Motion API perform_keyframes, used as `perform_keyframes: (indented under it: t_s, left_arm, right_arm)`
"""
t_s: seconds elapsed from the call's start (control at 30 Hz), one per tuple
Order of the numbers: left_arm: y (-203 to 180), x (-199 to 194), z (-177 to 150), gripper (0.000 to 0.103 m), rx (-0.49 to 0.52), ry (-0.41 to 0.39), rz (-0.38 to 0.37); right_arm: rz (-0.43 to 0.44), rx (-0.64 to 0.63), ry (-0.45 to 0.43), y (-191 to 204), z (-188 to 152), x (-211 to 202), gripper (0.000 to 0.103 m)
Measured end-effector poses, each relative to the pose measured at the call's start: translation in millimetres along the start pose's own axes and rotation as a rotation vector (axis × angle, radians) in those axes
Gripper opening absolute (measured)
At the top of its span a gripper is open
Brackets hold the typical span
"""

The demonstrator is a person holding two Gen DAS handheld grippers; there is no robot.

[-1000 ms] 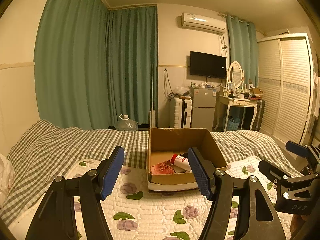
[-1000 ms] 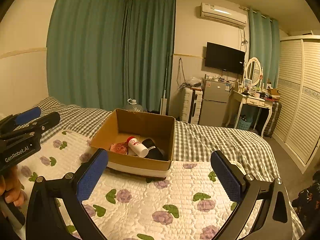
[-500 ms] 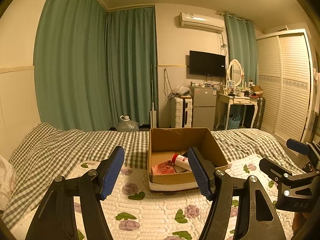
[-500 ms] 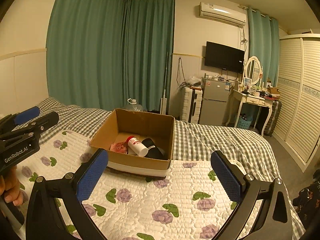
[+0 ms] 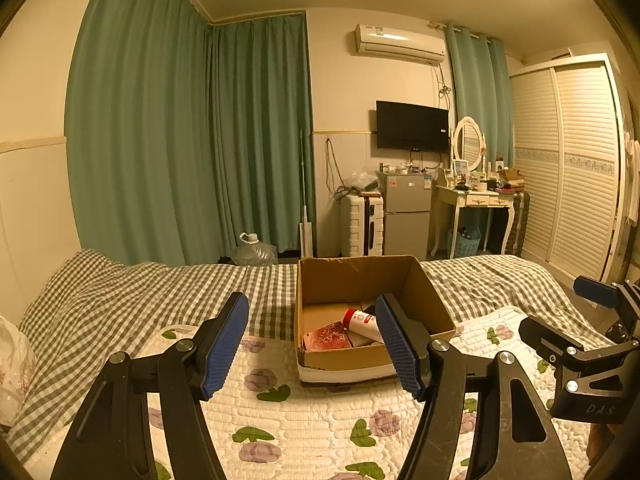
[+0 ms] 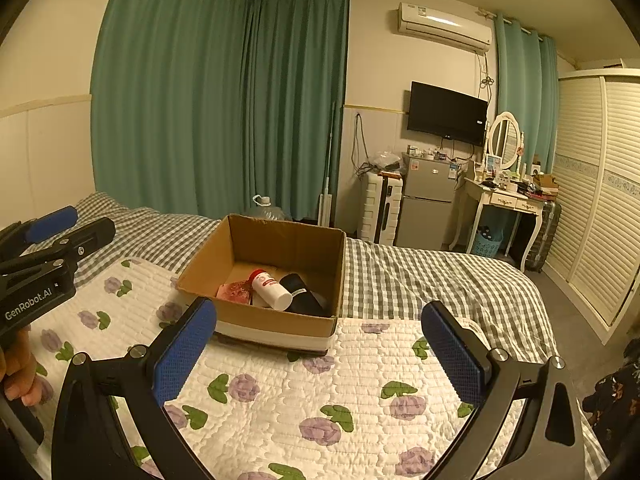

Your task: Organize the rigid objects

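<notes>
An open cardboard box (image 5: 434,304) (image 6: 240,308) stands on the flowered quilt. Inside lie a white bottle with a red cap (image 5: 362,322) (image 6: 270,289), a red patterned packet (image 5: 326,336) (image 6: 234,292) and a black object (image 6: 302,296). My left gripper (image 5: 312,344) is open and empty, held above the quilt in front of the box. My right gripper (image 6: 320,354) is open and empty, also in front of the box. Each gripper shows at the edge of the other's view, the right one (image 5: 580,340) and the left one (image 6: 44,252).
The flowered quilt (image 6: 320,400) lies over a checked bedspread (image 5: 120,300). Behind the bed are green curtains, a water jug (image 5: 254,254), a white suitcase, a small fridge (image 5: 406,216), a dressing table (image 5: 476,200) and a wardrobe on the right.
Both views have lifted slightly, so the box sits a little lower in each frame. Both grippers stay open and empty.
</notes>
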State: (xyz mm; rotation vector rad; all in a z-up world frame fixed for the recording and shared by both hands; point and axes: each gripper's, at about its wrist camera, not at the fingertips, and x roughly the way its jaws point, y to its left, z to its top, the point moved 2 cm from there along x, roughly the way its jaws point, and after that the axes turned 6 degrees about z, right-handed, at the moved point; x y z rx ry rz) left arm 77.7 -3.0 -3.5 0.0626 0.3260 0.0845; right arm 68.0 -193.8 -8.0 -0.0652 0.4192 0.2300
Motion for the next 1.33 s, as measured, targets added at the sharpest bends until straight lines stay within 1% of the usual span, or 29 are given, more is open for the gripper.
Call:
perform_keyframes:
  t_s: [0.27,0.37,0.5,0.63,0.8,1.0,1.2,1.33]
  left_arm:
    - [0.1,-1.6,0.0,0.069,-0.006,-0.005,-0.013]
    - [0.2,-2.3,-1.3,0.069,-0.001,-0.005,-0.003]
    - [1.1,-1.3,-2.1,0.069,0.0,0.006,0.011]
    - [2.0,1.7,-2.9,0.069,-0.004,0.033,-0.009]
    - [0.2,-1.2,-5.5,0.069,0.002,0.013,0.008]
    - [0.5,-0.2,-8.1,0.069,0.007,0.018,0.02]
    - [1.0,-3.0,-7.9,0.069,0.009,0.001,0.015]
    - [-1.1,-3.5,-7.4,0.069,0.013,0.008,0.001]
  right_arm:
    - [0.001,0.001,0.0,0.1,0.2,-0.1,0.103]
    - [0.0,-0.001,0.0,0.4,0.1,0.1,0.103]
    - [0.003,0.002,0.001,0.4,-0.1,0.2,0.103]
    - [0.003,0.0,0.003,0.6,-0.5,0.6,0.103]
    - [0.006,-0.001,0.009,0.6,-2.3,0.9,0.103]
    - [0.007,-0.001,0.014,2.8,-5.0,2.6,0.103]
    - [0.01,0.0,0.02,3.3,-7.1,3.9,0.103]
    - [0.013,0.0,0.02,5.4,-8.6,3.3,0.103]
